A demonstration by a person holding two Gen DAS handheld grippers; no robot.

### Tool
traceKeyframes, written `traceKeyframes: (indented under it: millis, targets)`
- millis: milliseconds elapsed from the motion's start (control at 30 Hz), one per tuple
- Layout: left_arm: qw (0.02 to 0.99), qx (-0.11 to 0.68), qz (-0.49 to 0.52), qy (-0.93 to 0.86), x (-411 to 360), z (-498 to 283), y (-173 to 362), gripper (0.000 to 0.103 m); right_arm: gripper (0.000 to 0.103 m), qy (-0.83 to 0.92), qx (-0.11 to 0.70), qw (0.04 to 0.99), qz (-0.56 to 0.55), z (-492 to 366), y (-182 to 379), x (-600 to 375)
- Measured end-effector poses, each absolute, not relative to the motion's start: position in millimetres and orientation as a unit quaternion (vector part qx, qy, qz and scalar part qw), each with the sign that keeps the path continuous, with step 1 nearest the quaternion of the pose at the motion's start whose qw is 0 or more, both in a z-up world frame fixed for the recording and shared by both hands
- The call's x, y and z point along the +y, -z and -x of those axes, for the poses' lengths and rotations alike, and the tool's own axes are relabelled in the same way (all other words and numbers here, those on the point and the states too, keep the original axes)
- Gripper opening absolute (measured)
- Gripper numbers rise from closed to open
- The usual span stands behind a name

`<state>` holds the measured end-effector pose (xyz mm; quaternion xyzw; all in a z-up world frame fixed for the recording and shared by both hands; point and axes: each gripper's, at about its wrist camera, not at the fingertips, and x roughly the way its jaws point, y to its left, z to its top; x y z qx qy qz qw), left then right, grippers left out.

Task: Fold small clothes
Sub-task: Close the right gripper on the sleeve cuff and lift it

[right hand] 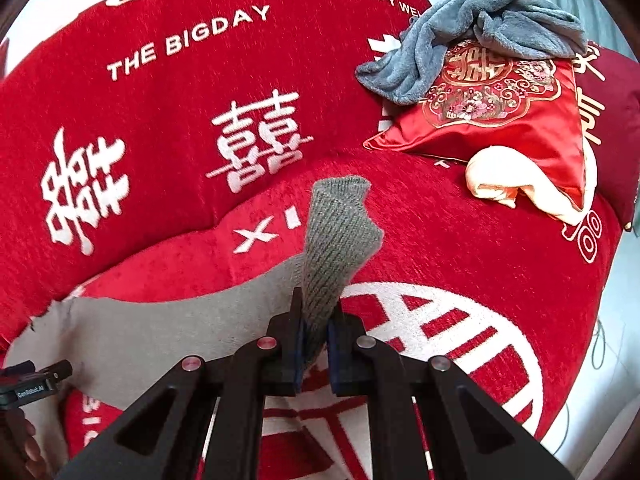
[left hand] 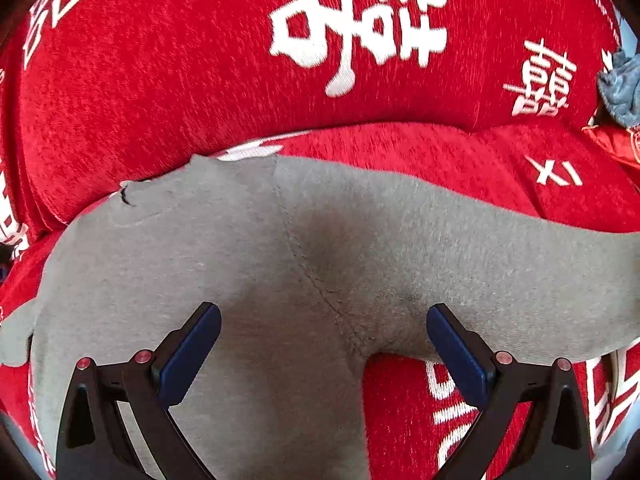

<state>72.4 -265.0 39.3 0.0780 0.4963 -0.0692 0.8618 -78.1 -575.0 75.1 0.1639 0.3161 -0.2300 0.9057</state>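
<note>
Two tools over grey garment (left hand: 280, 248): left tool (left hand: 323, 354) agape, right tool (right hand: 316, 344) pinching its ribbed cuff (right hand: 340, 224); cushion (right hand: 500, 120) beyond.

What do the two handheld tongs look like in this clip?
Both the left tongs and the right tongs have black angular frames with triangular cutouts, dark blue pads inside the fingers and round silver-red pivot pins. No sleeves or cables are visible.
</note>
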Motion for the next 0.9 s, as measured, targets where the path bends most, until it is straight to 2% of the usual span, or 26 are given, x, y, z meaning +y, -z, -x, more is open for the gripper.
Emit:
traceKeyframes:
  millis: [400, 900]
  targets:
    - [0.870, 0.486, -0.048, 0.068, -224, -60, -53, 0.103, 0.009, 0.186, 0.290, 0.922, -0.179, 75, -111, -535]
    - [0.877, 0.478, -0.018, 0.049, -140, -40, -55, 0.103, 0.009, 0.121, 0.282, 0.941, -0.142, 48, -157, -439]
